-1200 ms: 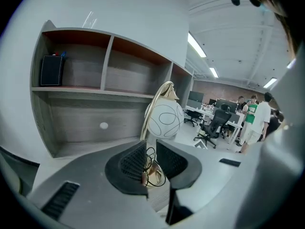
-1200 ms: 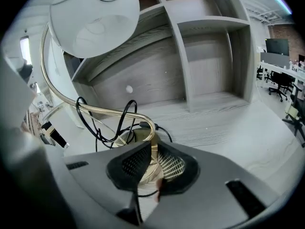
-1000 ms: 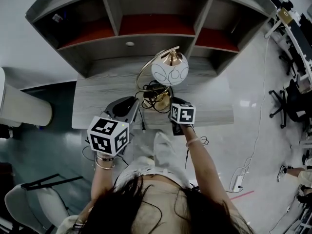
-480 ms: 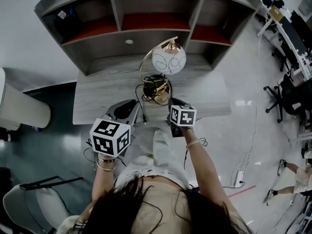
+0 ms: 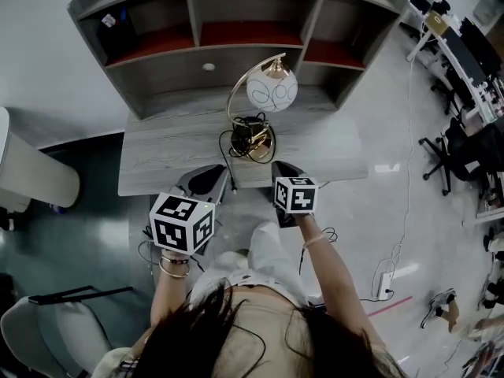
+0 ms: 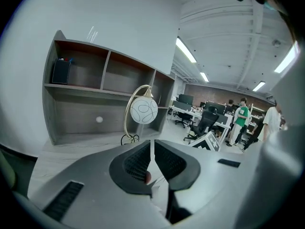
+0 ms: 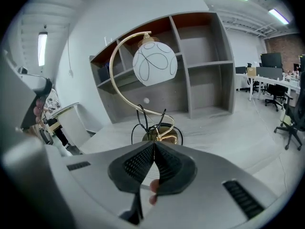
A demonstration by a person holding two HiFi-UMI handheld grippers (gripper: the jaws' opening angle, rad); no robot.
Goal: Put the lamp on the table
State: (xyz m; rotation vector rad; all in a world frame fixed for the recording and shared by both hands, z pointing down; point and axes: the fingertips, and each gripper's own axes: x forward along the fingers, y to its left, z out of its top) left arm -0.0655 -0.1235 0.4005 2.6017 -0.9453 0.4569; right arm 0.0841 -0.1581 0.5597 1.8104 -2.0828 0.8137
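Standing free on the middle of the table (image 5: 173, 144), the lamp (image 5: 272, 91) looks placed. The right gripper (image 7: 153, 147) has backed nearward off its base. It and the left gripper (image 6: 151, 147) have jaws pressed together, empty.

table (image 5: 157, 144) | grey wood | holds 1 lamp (image 5: 272, 91), upright, near its middle

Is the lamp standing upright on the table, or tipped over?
Upright: the lamp has its brass base flat on the table, with the arched stem and globe shade above.
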